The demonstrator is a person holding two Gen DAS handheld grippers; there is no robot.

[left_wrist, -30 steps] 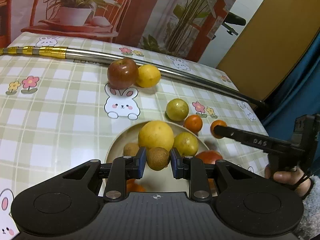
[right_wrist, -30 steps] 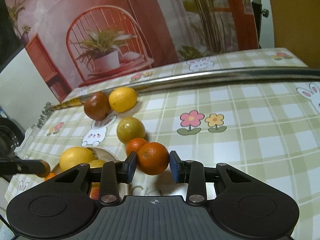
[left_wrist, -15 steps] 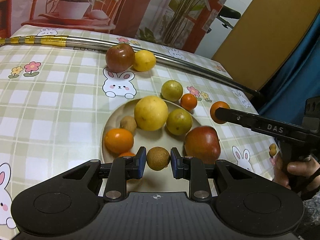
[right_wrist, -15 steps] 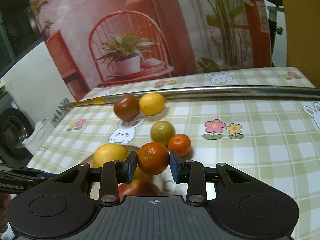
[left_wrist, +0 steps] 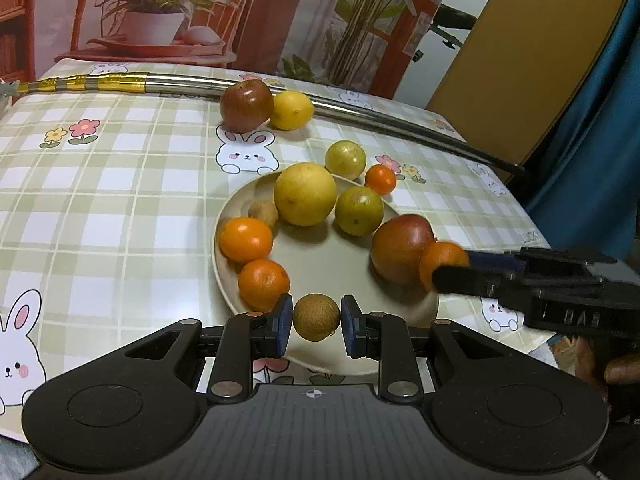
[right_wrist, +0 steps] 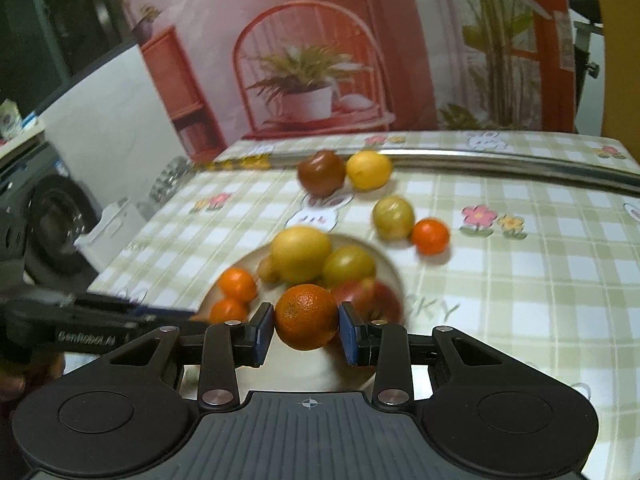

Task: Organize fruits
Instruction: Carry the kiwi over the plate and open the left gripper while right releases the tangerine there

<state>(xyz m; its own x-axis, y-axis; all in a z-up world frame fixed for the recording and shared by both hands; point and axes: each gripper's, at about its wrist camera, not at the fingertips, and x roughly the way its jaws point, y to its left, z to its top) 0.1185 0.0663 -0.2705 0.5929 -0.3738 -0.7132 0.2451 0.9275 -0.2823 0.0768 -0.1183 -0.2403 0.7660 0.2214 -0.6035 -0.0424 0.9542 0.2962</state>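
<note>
- The orange (right_wrist: 306, 316) is sitting clamped between the pads of the right gripper (right_wrist: 306, 330), hanging over the near side of the plate (right_wrist: 390, 268), just in front of the red apple (right_wrist: 370, 298).
- The left gripper (left_wrist: 316, 324) is pinching a small brown fruit (left_wrist: 316, 317) over the plate's (left_wrist: 248, 200) near rim; both sets of jaws are closed snugly on their fruit, with no slack showing.
- The step in hand looks like carrying two fruits to the plate at once. Next, each needs a free spot, probably the bare middle, and a gentle lowering before the jaws are parting, since round fruit may be rolling off.
- The plate is already holding a big yellow citrus (left_wrist: 305, 194), a green one (left_wrist: 359, 211), the apple, two mandarins (left_wrist: 246, 239) and another small brown fruit.
- Still lying loose on the tablecloth (left_wrist: 100, 200): a dark apple (left_wrist: 246, 105) touching a lemon (left_wrist: 292, 110), plus a green citrus (left_wrist: 345, 159) beside a small mandarin (left_wrist: 380, 179).
- The cloth is checked, with rabbits and flowers; a metal rod (left_wrist: 400, 122) is lying across its far side, and a backdrop picturing a potted plant (left_wrist: 156, 12) is standing behind.
</note>
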